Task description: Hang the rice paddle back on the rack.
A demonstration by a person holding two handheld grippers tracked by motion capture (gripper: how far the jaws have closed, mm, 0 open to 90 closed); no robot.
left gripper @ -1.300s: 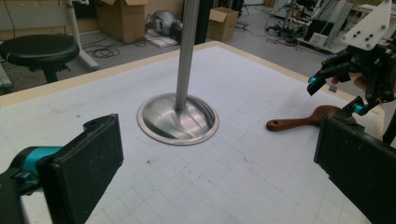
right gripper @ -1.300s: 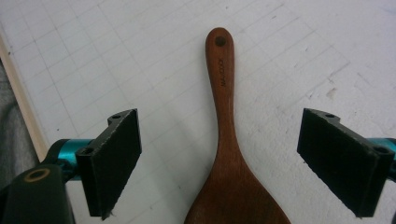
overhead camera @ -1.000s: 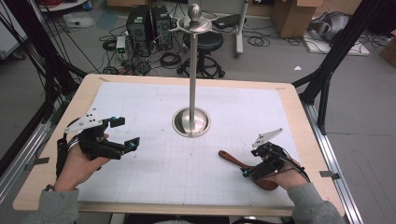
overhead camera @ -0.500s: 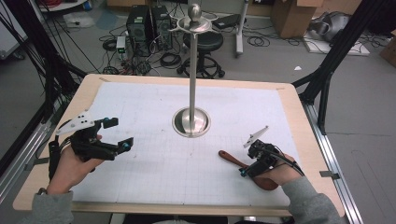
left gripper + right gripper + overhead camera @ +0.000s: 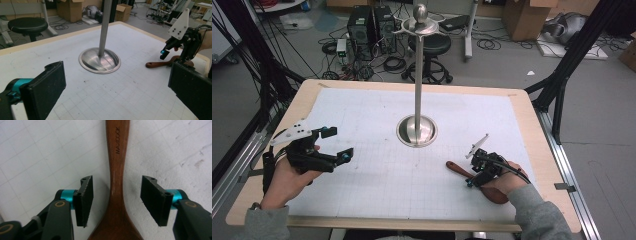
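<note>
Right claw [image 5: 116, 200] closing, pads not yet touching the stiff, light, slick brown wooden spoon [image 5: 117, 182] between them; grip its narrow neck.

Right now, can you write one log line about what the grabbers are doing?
right gripper: jaws closing around brown wooden spoon, pads not touching | left gripper: open, holding nothing | tall metal stand: mid-table

Stand [image 5: 417, 131] mid table [image 5: 532, 125]; spoon [image 5: 458, 169] right-front, betw right tongs [image 5: 116, 200].
</note>
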